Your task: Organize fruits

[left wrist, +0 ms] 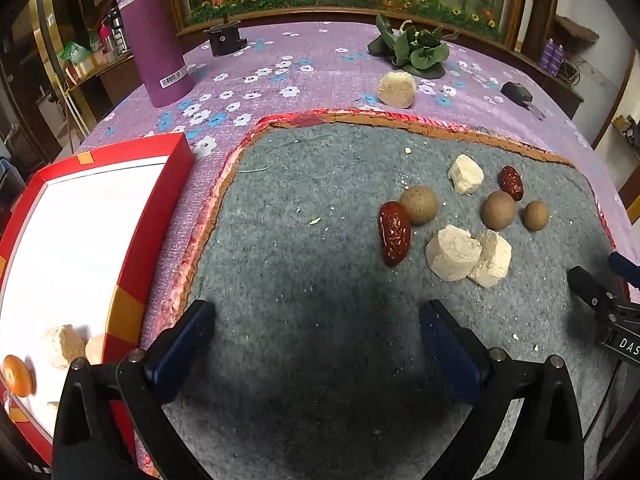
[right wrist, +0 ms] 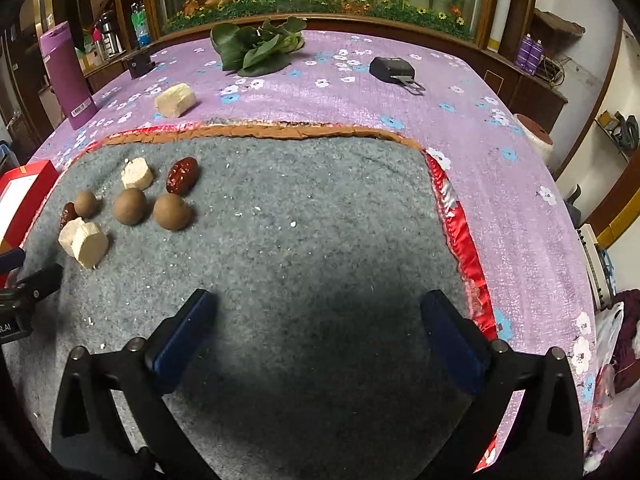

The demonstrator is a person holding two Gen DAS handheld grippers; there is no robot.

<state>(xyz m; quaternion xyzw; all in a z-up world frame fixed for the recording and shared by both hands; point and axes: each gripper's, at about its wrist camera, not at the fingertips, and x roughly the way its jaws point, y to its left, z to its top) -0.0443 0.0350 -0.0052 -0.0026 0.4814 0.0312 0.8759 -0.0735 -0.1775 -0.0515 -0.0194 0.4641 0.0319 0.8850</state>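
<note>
I see the purple flowered tablecloth (left wrist: 320, 68) under everything, with the grey felt mat (left wrist: 320, 240) filling the middle of both views.

Left wrist view only: the red box (left wrist: 160, 208) at left of frame, white inside, with pale chunks (left wrist: 64, 346) and one orange round fruit (left wrist: 17, 375) at its lower end. The right wrist view shows just a corner of that box at its left edge. Right wrist view only: the mat's red satin edge (right wrist: 460, 232) running down the right of frame and a dark plug (right wrist: 392, 69) in full at upper centre.

The fruits sit loose on the mat, right of centre in the left view and at left in the right view: three brown round fruits (left wrist: 419, 205), two red dates (left wrist: 394, 233), and three pale chunks, two of them touching (left wrist: 452, 254). A fourth pale piece (left wrist: 397, 89) lies off the mat near the leafy greens (left wrist: 416, 49). The purple bottle (left wrist: 150, 36) stands upper left.

Left gripper (left wrist: 316, 344): low over bare mat, jaws wide, holding nothing. Right gripper (right wrist: 316, 344): the same, wide and empty; its tip shows at the left view's right edge.
</note>
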